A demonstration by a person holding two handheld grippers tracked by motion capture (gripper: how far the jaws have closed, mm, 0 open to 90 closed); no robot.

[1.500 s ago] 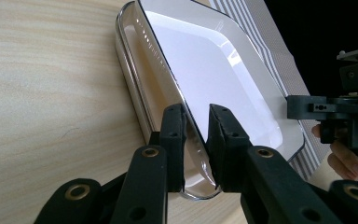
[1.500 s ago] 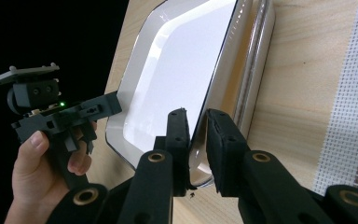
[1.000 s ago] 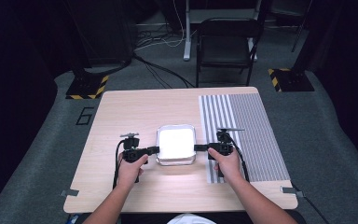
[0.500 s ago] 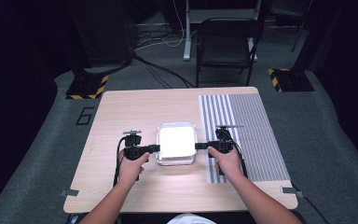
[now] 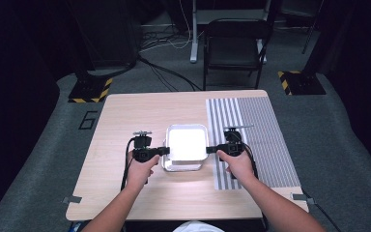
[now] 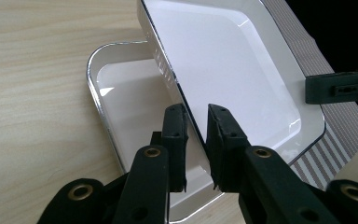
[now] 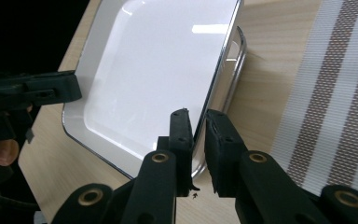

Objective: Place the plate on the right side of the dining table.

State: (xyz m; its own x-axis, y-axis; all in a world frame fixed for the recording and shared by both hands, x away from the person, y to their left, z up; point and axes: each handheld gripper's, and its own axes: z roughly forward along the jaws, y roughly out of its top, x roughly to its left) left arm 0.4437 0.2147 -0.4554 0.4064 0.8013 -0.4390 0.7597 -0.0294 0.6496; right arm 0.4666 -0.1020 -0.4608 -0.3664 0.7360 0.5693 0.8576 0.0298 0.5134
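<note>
The wooden surface (image 5: pixel 125 121) has bare room on its far half and along its near edge, with a striped mat (image 5: pixel 261 125) covering its right part up to the right edge. Near the middle, an upper white tray (image 5: pixel 187 141) is lifted above a lower tray (image 6: pixel 121 93) that lies flat on the wood; the upper one sits a little farther from the person. The left claw (image 5: pixel 165 151) is clamped narrow on the upper tray's left rim, and the right claw (image 5: pixel 209 150) is clamped on its right rim, beside the mat's edge. Compared with a second ago, the upper tray has risen and the lower tray's near rim now shows.
</note>
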